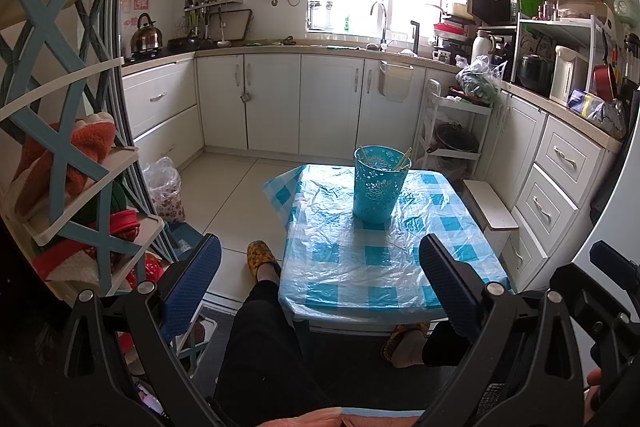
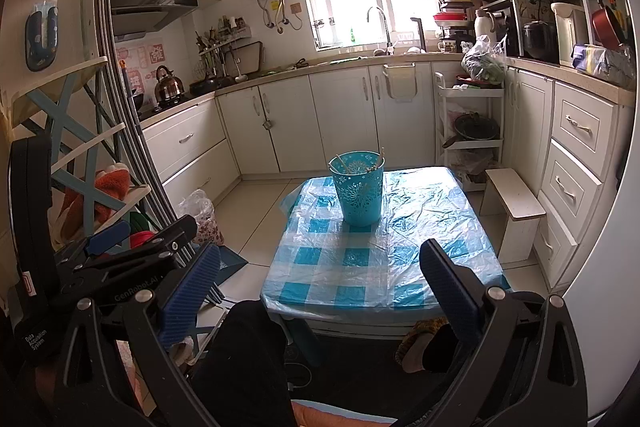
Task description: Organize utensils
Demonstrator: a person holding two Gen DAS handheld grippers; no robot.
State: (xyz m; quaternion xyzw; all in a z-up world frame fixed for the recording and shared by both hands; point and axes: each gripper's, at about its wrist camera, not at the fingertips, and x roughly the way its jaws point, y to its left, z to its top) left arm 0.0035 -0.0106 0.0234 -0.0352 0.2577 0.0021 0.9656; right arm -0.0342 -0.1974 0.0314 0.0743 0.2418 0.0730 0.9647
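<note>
A turquoise cup (image 1: 380, 187) is standing upright on the low counter (image 1: 376, 267), which is wearing a blue-and-white checked cloth under a sheet of clear plastic. The cup is sitting toward the far end of the counter, nearer the white cabinets than the person. Several pale chopsticks (image 1: 404, 159) are leaning inside the cup, their tips poking just above its rim. The rest of the cloth around the cup is lying bare.

The left tongs (image 1: 320, 271) are hovering on the near side of the cup, well apart from it, with their blue pads spread wide and pinching nothing. The right tongs (image 2: 320, 279) are likewise hanging on the near side of the cup, spread wide and holding nothing. In the right wrist view the left tongs are showing off to the left of the cup, beside a shelf with blue crossed braces (image 2: 76, 131).

A person's legs in dark trousers (image 1: 264, 347) are reaching under the near edge of the counter, and a patterned slipper (image 1: 260, 259) is resting on the floor to the left of the cup. A small white stool (image 2: 516, 199) is standing to the right of the cup, just beside the counter.
</note>
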